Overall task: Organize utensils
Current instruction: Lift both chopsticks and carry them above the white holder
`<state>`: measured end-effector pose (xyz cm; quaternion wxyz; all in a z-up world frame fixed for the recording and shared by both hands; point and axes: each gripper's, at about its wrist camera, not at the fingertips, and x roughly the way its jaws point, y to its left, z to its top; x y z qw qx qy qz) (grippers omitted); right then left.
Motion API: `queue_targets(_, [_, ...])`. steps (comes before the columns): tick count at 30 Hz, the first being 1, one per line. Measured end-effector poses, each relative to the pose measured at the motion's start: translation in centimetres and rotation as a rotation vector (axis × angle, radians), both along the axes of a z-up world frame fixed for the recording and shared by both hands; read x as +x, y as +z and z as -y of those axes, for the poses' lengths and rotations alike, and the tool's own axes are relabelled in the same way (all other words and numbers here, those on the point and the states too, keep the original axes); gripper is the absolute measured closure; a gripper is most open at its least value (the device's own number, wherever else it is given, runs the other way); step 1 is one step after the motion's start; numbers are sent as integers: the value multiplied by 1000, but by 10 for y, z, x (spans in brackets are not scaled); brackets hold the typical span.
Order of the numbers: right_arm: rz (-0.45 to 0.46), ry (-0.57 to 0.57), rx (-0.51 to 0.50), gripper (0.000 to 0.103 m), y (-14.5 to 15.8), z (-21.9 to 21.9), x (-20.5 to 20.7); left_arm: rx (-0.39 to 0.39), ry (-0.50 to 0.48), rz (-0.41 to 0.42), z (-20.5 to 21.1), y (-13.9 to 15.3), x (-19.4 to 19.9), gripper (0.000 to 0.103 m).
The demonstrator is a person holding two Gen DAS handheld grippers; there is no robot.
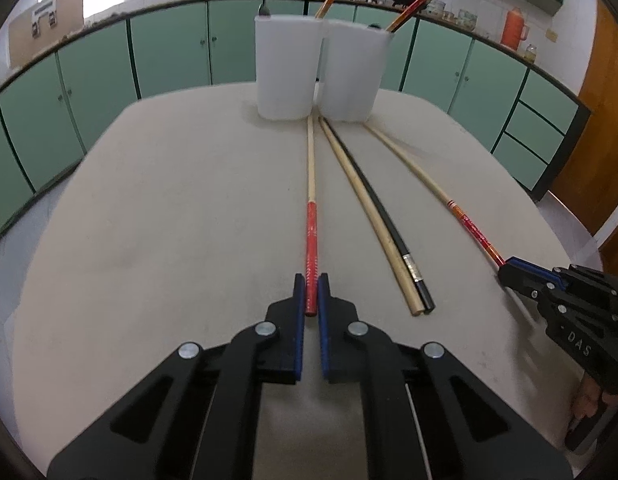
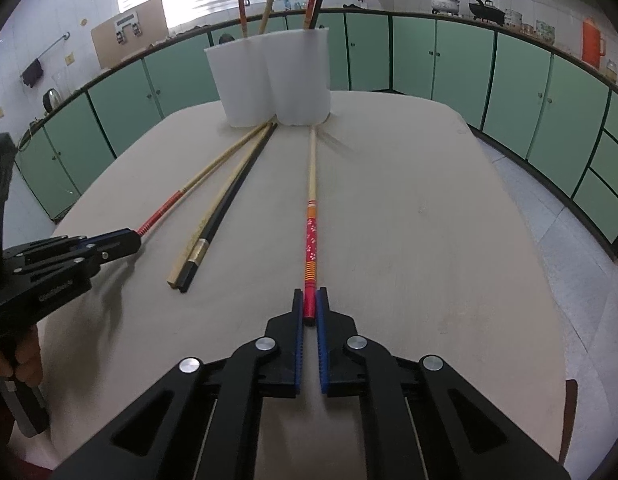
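Both jaws closed, left gripper (image 1: 311, 284) on red-handled chopstick (image 1: 311, 216), right gripper (image 2: 310, 298) on floral chopstick (image 2: 311, 236)

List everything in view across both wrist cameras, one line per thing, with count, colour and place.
white holders: 2, white, side by side at the table's far end
chopsticks in holders: at least 4, red, tan and dark, standing up from the holders
red-handled chopstick: 1, pale shaft with red end, on the table, red end between the left gripper's fingers
floral chopstick: 1, pale shaft with red and orange patterned end, on the table, end between the right gripper's fingers
plain wooden chopstick: 1, tan, lying mid-table
black chopstick: 1, black with a metallic band, beside the tan one
table: 1, beige
cabinets: a row, green, behind the table
thermos: 1, orange, on the counter
left gripper: 1, black with blue pads
right gripper: 1, black with blue pads
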<state>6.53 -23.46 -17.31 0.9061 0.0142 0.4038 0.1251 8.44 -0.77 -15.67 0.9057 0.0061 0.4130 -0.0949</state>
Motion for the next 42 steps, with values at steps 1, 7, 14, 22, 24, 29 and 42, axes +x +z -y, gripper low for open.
queue_targets(1, [4, 0, 4, 97, 3, 2, -1, 4, -3, 9, 0, 4, -2, 98])
queue_targets(7, [58, -5, 17, 97, 30, 11, -7, 4, 5, 117, -8, 47, -15, 98])
queue_targets(14, [139, -4, 26, 97, 75, 21, -8, -3, 8, 264, -13, 103, -24, 98])
queue_targets(22, [216, 24, 94, 97, 131, 33, 1, -24, -8, 366, -8, 147, -21, 98])
queue_targets(24, [232, 35, 102, 97, 144, 32, 5, -24, -13, 376, -6, 153, -19, 98])
queue_targets(29, [265, 66, 124, 97, 172, 32, 16, -33, -23, 395, -4, 164, -16, 98])
queue_targets(42, [297, 134, 100, 97, 207, 22, 39, -50, -35, 438, -6, 186, -5, 98])
